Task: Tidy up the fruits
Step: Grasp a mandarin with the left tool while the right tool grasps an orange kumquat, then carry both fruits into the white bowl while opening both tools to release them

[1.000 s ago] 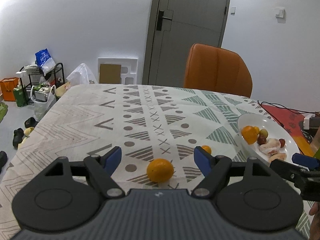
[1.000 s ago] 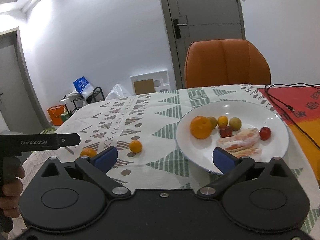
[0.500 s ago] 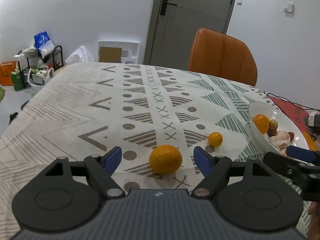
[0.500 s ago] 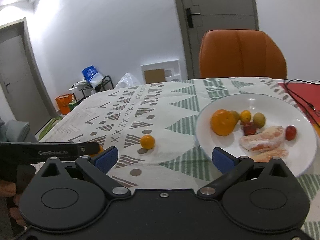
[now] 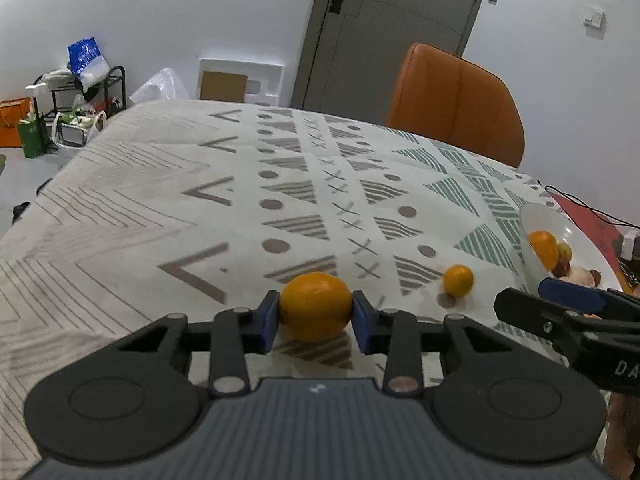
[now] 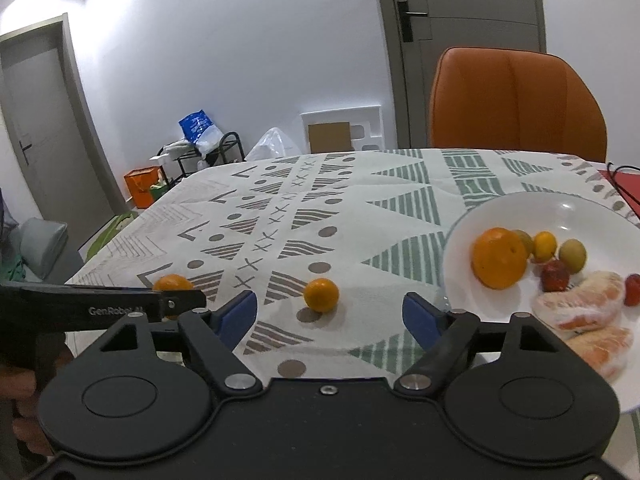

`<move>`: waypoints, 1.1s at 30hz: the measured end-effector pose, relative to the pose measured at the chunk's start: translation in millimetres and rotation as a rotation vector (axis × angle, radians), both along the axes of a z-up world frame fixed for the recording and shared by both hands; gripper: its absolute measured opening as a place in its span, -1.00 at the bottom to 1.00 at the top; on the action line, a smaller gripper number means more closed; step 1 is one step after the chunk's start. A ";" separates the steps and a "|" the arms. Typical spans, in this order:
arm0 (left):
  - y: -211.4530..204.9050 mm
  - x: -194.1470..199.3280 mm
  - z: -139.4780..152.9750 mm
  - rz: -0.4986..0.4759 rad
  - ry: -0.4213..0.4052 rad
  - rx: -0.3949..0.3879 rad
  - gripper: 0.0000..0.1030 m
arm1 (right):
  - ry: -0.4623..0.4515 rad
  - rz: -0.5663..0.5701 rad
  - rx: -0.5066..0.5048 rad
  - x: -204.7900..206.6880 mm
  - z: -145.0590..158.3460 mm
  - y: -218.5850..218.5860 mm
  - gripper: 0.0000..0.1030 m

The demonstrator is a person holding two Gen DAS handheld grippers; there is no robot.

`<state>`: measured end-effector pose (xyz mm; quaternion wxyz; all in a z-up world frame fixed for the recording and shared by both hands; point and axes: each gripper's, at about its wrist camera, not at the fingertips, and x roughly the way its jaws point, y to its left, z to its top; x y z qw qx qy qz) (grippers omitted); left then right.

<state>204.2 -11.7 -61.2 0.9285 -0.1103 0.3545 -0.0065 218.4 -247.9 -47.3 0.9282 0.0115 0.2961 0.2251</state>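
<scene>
Closed now on orange with left gripper; right gripper gaping. Lift gently toward plate.

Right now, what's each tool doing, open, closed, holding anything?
Left tool: closed on the orange, pads against both of its sides.
Right tool: open, holding nothing; a small orange lies ahead of it.

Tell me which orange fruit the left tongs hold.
The large orange on the cloth, pinched between the left tongs. The small orange lies loose to its right; another orange sits on the plate.
</scene>
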 end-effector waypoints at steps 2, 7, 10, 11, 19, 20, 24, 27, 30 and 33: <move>5.0 -0.5 1.5 0.009 -0.003 -0.007 -0.29 | 0.003 0.003 -0.002 3.5 -1.5 2.7 0.51; 13.3 0.5 5.6 0.029 -0.017 -0.009 -0.29 | 0.012 0.013 -0.012 14.0 -6.0 12.3 0.40; 16.7 1.4 5.8 0.041 -0.025 -0.005 -0.29 | 0.009 0.013 -0.035 22.0 -10.1 19.5 0.33; 17.5 1.2 6.1 0.046 -0.028 -0.002 -0.29 | 0.010 0.015 -0.048 24.9 -11.7 21.8 0.30; 23.1 -0.1 5.1 0.058 -0.035 -0.006 -0.29 | 0.034 0.043 -0.113 30.8 -23.1 34.8 -0.56; 22.5 0.0 5.2 0.059 -0.034 -0.004 -0.29 | 0.026 0.046 -0.114 28.2 -22.0 34.5 -0.56; 17.3 -1.3 8.4 0.054 -0.041 0.003 -0.29 | 0.014 0.054 -0.085 18.2 -16.2 27.1 -0.56; 12.4 -3.3 10.5 0.040 -0.049 0.005 -0.29 | 0.004 0.039 -0.066 12.1 -11.3 19.4 -0.56; 4.1 -4.3 12.1 0.020 -0.053 0.008 -0.29 | -0.006 0.019 -0.045 4.9 -6.5 10.3 -0.56; -5.3 -4.5 13.4 0.000 -0.052 0.015 -0.29 | -0.018 0.006 -0.027 -3.2 -2.1 1.2 -0.56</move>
